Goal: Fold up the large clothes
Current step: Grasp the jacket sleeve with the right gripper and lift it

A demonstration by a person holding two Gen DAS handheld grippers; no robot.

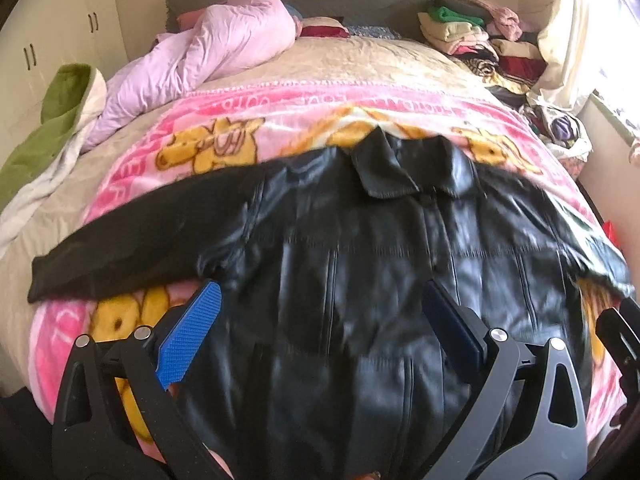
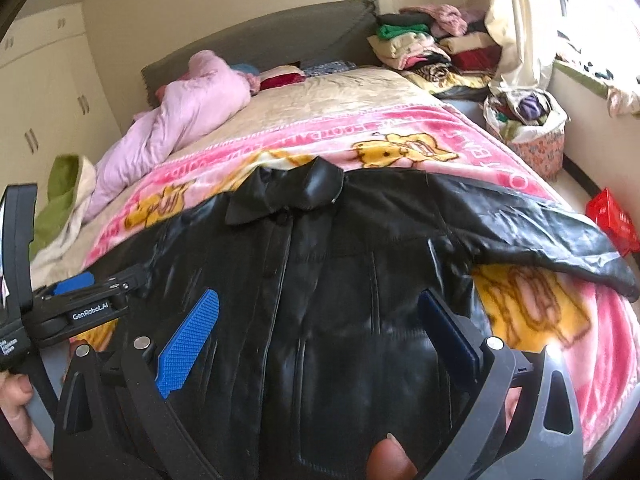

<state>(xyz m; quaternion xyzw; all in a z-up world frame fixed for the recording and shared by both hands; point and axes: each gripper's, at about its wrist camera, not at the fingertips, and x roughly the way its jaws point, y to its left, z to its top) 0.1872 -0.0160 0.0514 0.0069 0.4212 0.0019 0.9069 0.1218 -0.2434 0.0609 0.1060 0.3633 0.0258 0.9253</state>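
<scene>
Black leather jacket lay spread, sleeves out, on the bed; both claws, left and right, gaped empty above it. Sleeve folding seemingly came next.

"GenRobot.AI" reads on the left gripper; the blanket lettering is illegible

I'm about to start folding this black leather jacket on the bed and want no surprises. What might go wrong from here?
1. The jacket looks glossy and slick, so either open gripper, left or right, may slip off it.
2. One sleeve lies near the bed's edge and may slide off.
3. The fleecy pink blanket beneath could bunch and drag with the fold.
</scene>
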